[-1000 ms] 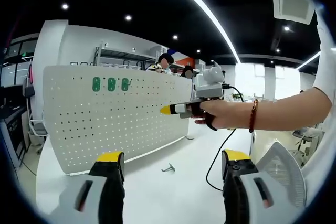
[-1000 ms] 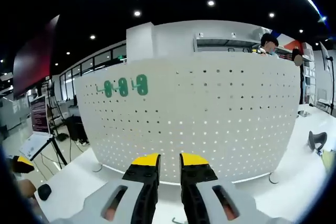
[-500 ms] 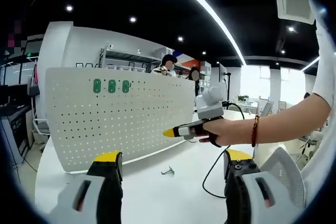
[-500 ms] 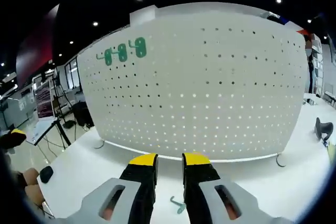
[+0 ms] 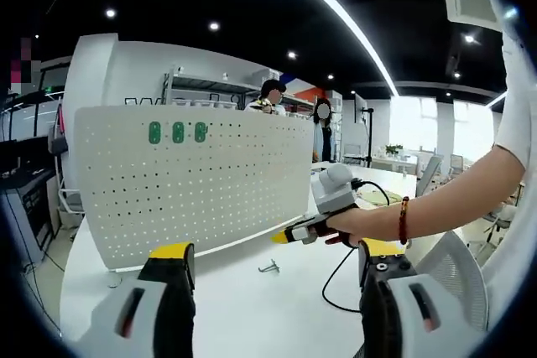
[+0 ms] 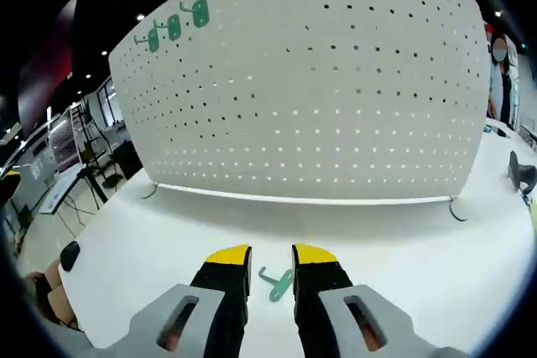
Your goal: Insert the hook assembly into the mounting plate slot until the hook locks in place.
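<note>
The right gripper (image 6: 272,259) has dropped toward the white table (image 6: 403,249), and its narrowly parted, empty jaws now flank the small green hook (image 6: 275,281), which lay lower and partly hidden half a second ago; pickup looks imminent. The left gripper (image 5: 273,262) hangs wide open, empty. Beyond stands the pegboard (image 6: 310,81), seemingly closer than before.

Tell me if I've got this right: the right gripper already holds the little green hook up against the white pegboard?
Not quite. The green hook lies on the white table, between the right gripper's open fingers, not held, away from the pegboard. The right gripper view shows it.
</note>
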The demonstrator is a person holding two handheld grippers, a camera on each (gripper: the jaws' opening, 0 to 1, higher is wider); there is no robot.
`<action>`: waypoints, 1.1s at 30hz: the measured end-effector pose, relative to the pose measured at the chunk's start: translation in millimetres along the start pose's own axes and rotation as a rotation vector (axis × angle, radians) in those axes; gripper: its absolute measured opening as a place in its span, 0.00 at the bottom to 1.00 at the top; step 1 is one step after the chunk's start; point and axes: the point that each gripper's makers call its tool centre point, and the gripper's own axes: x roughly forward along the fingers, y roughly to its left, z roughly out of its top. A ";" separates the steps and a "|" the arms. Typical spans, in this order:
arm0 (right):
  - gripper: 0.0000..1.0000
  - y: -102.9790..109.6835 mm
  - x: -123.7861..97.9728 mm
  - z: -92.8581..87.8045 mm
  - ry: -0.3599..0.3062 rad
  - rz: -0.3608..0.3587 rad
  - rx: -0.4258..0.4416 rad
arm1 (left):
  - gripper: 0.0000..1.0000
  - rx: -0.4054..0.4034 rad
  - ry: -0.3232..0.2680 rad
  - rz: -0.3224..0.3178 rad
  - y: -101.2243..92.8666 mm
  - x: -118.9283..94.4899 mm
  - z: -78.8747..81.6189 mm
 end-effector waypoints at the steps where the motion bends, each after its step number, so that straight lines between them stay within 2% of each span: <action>1: 0.19 0.2 1.4 -3.8 0.011 0.006 0.009 | 0.82 -0.002 0.003 0.002 0.2 0.2 -1.4; 4: 0.20 -0.9 6.9 -14.8 0.036 0.009 0.001 | 0.85 0.001 0.010 0.010 0.1 0.4 -3.6; 7: 0.23 -1.8 13.6 -29.8 0.087 0.014 0.033 | 0.86 -0.006 -0.012 0.024 1.9 -1.2 0.2; 9: 0.23 -1.7 16.8 -34.5 0.097 0.015 0.018 | 0.86 -0.011 -0.017 0.031 2.7 -1.8 0.4; 13: 0.23 -2.8 23.0 -46.8 0.141 0.020 0.031 | 0.86 -0.015 0.006 0.040 3.2 -1.8 -5.7; 24: 0.21 -5.4 41.2 -60.8 0.205 0.032 0.035 | 0.86 -0.030 0.021 0.082 8.0 -3.9 -12.3; 28: 0.20 -9.4 45.6 -66.6 0.234 0.012 0.037 | 0.86 -0.032 0.027 0.098 11.3 -5.1 -14.0; 33: 0.12 -16.9 47.7 -68.7 0.245 -0.019 0.034 | 0.86 -0.032 0.037 0.110 15.6 -6.5 -15.3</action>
